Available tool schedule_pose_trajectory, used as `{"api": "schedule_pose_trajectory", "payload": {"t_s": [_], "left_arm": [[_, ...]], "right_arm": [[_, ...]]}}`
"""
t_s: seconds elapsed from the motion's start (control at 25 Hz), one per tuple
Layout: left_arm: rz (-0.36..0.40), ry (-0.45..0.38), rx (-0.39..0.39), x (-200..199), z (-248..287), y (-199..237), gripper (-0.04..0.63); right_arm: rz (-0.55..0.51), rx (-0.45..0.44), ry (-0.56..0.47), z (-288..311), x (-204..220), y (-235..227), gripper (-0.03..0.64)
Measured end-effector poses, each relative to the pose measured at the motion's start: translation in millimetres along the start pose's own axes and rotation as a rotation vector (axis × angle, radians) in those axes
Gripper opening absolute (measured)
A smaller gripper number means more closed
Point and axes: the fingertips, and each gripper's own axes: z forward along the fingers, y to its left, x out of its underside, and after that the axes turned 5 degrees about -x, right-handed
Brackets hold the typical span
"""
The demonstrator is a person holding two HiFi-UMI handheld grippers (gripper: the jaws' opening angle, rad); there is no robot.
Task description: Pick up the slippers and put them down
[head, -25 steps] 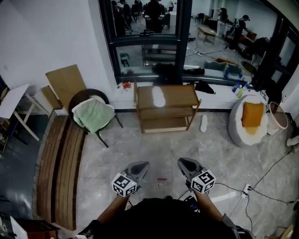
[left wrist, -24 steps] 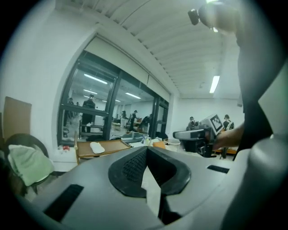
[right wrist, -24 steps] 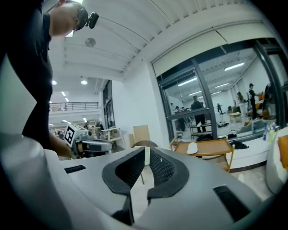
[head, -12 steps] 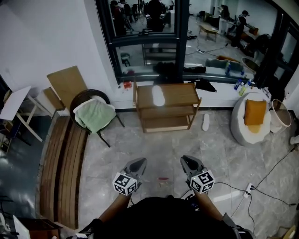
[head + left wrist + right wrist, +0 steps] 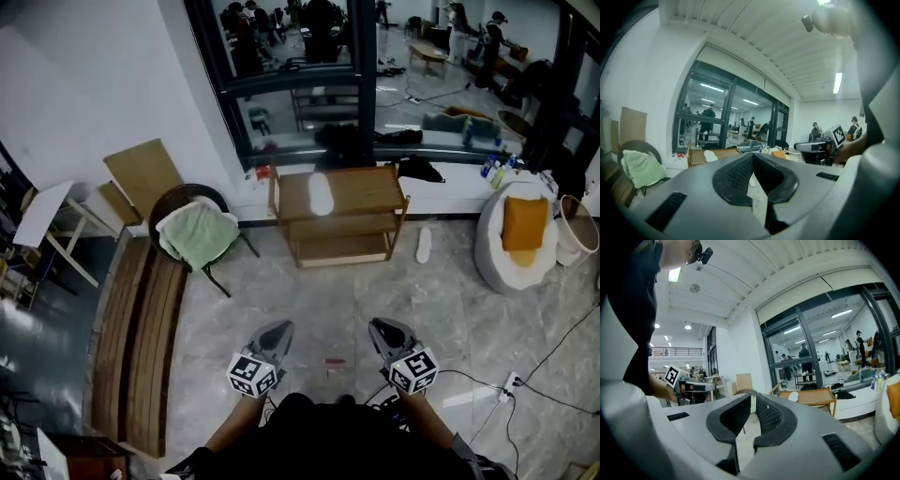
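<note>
Jaws on the left gripper [image 5: 752,157] and the right gripper [image 5: 752,397] were pressed together with nothing between them. I read that in their own views, since the head view showed only their backs. One slipper [image 5: 320,193] lay on top of the wooden shelf [image 5: 375,192]. Only the head view showed me the other slipper [image 5: 424,245], on the floor [image 5: 309,300] just right of that shelf.
</note>
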Motion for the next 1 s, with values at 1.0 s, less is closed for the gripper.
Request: {"api": "schedule_pose_trajectory", "payload": {"t_s": [1.0], "left_arm": [[-0.040,-0.019,0.190,-40,104,166,0.009]], "right_arm": [[0.085,0.050,0.019,201,-39,-70,0.040]]}}
